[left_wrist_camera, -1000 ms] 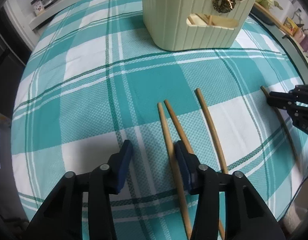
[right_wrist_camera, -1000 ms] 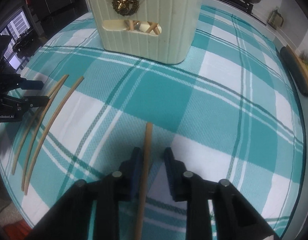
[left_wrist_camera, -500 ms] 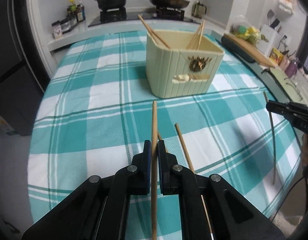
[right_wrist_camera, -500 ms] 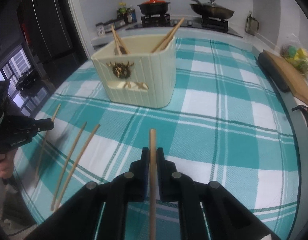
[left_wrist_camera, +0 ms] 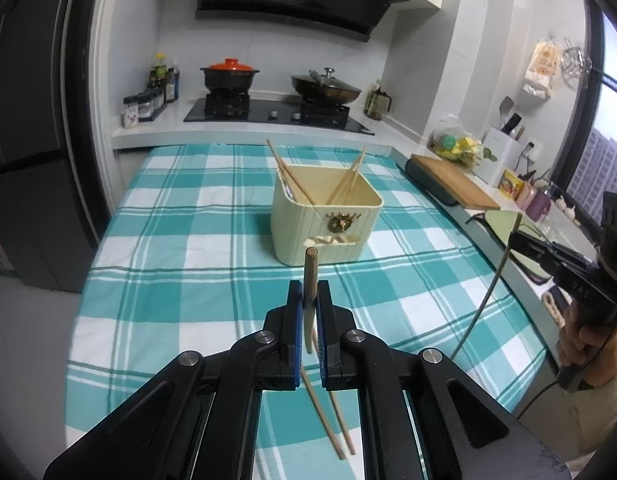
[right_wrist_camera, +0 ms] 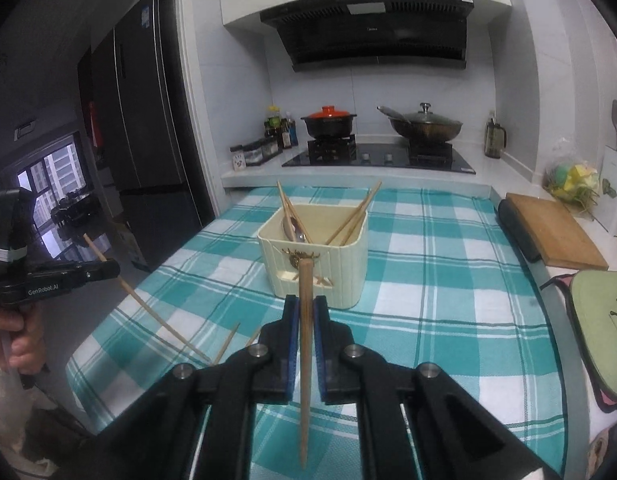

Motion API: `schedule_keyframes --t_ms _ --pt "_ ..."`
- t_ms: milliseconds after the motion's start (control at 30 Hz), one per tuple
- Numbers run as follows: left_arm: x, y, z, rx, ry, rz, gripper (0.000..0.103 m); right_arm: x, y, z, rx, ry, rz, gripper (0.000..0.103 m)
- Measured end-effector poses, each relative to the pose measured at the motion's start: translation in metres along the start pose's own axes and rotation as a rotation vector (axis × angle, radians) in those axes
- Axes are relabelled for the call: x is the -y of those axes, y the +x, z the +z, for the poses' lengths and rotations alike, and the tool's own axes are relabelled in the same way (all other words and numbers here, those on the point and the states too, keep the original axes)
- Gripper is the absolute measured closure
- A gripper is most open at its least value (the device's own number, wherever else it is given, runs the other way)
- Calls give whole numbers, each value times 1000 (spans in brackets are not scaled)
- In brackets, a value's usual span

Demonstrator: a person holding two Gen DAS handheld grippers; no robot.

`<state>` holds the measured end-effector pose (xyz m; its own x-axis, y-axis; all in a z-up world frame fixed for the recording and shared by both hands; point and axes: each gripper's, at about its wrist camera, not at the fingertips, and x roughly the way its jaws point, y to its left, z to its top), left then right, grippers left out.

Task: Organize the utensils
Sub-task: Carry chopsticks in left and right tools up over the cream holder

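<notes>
My left gripper (left_wrist_camera: 309, 294) is shut on a wooden chopstick (left_wrist_camera: 310, 268), held in the air and pointing toward the cream utensil holder (left_wrist_camera: 328, 220). Several chopsticks and a spoon stand in the holder. Two more chopsticks (left_wrist_camera: 328, 412) lie on the teal checked cloth (left_wrist_camera: 188, 240) beneath my left fingers. My right gripper (right_wrist_camera: 304, 308) is shut on another chopstick (right_wrist_camera: 306, 280), also aimed at the holder (right_wrist_camera: 340, 268). In each view the other gripper shows at the side: the right one (left_wrist_camera: 520, 240) and the left one (right_wrist_camera: 108, 270), each with its stick hanging down.
Behind the table is a stove (left_wrist_camera: 276, 112) with an orange-lidded pot and a wok. Spice bottles (left_wrist_camera: 148, 100) stand at its left. A wooden board (right_wrist_camera: 552, 232) lies on the right counter, with a green pad (right_wrist_camera: 600, 328) nearer. A dark fridge (right_wrist_camera: 140, 120) is at the left.
Both grippers closed on a chopstick and lifted it off the cloth. Both views rose and tilted up from the cloth to the holder and stove.
</notes>
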<state>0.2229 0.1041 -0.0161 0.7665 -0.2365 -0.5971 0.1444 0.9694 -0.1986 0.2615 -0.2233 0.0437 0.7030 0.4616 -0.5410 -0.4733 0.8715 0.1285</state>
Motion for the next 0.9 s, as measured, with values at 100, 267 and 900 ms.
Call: schedule_keyframes --t_ms 100,267,900 --pt "6 -5 4 13 5 -10 98 -4 -11 2 56 -10 -12 96" --pt "14 -13 11 37 18 -25 98 0 -25 10 129 28 1 96" --pt "7 -27 63 97 -10 -57 99 15 -19 51 150 31 -15 96"
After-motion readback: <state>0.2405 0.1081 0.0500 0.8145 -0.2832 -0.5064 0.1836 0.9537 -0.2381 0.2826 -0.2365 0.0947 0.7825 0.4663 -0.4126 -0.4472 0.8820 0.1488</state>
